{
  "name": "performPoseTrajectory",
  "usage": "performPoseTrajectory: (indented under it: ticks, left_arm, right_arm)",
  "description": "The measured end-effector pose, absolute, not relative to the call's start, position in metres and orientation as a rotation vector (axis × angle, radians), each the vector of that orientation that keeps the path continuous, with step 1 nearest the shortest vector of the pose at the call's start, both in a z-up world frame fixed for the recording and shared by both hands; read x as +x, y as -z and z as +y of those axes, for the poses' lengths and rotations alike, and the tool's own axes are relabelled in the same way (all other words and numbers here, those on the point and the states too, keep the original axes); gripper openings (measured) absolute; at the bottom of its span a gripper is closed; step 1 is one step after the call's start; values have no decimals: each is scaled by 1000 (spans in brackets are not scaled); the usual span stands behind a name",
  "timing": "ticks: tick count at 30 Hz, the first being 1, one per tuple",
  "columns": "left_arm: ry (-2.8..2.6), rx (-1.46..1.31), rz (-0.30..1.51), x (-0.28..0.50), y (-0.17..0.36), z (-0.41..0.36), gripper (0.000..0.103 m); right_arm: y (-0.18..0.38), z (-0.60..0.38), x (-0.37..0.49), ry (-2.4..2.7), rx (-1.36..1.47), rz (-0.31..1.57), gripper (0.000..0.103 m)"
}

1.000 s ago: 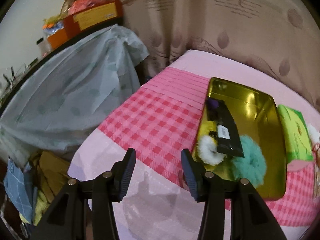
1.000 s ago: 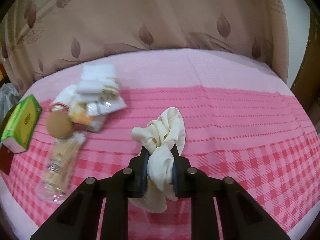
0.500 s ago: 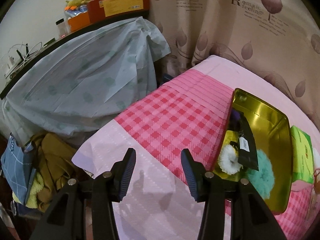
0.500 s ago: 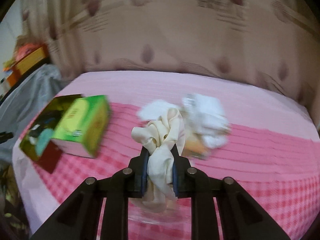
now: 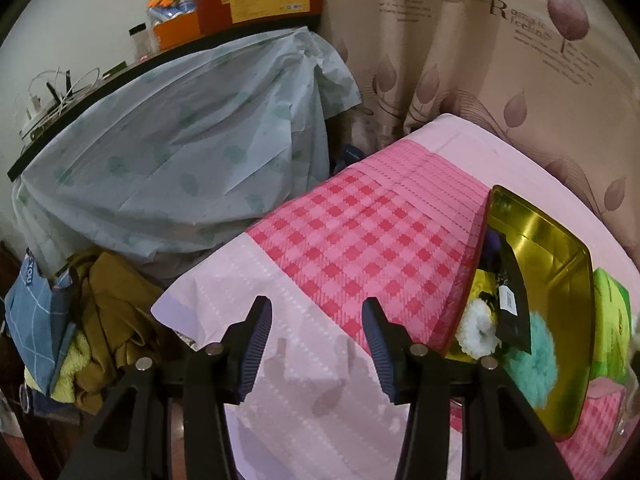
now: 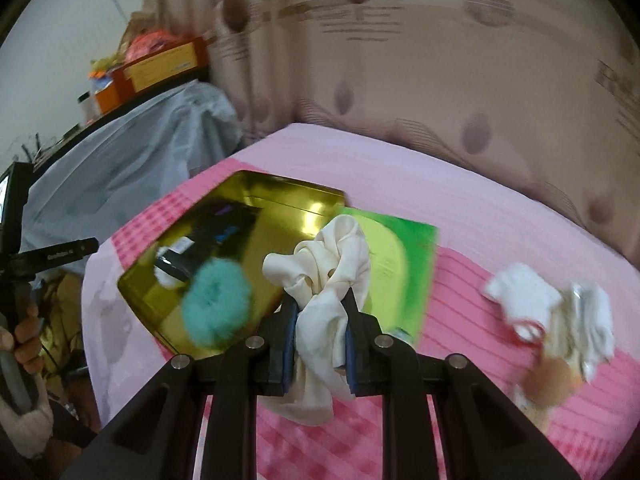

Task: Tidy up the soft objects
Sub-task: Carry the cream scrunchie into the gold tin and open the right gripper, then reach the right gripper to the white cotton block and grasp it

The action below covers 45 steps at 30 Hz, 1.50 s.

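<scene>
My right gripper is shut on a cream fabric scrunchie, held in the air just right of a gold tin tray. In the tray lie a teal fluffy scrunchie, a white fluffy one and a black packet. The left wrist view shows the same tray at the right with the teal scrunchie, white scrunchie and black packet. My left gripper stands open over the pink cloth at the bed's corner, with nothing between its fingers.
A green box lies against the tray's right side. A heap of white cloth items and packets sits further right. Left of the bed stand furniture under a grey-blue sheet and a clothes pile. A hand holds the left gripper's handle.
My right gripper has swung left across the bed with the cream scrunchie, from the white heap to beside the gold tray. The left gripper drifted left and rolled a little, still open.
</scene>
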<state>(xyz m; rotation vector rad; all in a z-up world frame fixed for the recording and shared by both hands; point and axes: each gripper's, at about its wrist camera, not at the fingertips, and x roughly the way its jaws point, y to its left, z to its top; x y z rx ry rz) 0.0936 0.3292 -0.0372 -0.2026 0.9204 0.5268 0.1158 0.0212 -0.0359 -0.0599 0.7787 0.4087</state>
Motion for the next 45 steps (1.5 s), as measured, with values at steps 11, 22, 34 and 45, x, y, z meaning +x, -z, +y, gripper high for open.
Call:
performPoseTrajectory:
  ticks: [11, 22, 34, 45]
  left_arm:
    - [-527, -228, 942, 95, 40, 335, 48]
    - [-529, -228, 941, 96, 42, 337, 48]
    - [-516, -171, 935, 98, 41, 326, 48]
    - [-505, -133, 923, 97, 39, 317, 48]
  right_arm:
    - [57, 88, 153, -477, -139, 845, 22]
    - [59, 102, 169, -482, -97, 831, 54]
    - [39, 59, 146, -460, -47, 793, 56]
    - [27, -87, 135, -190, 3, 758, 59]
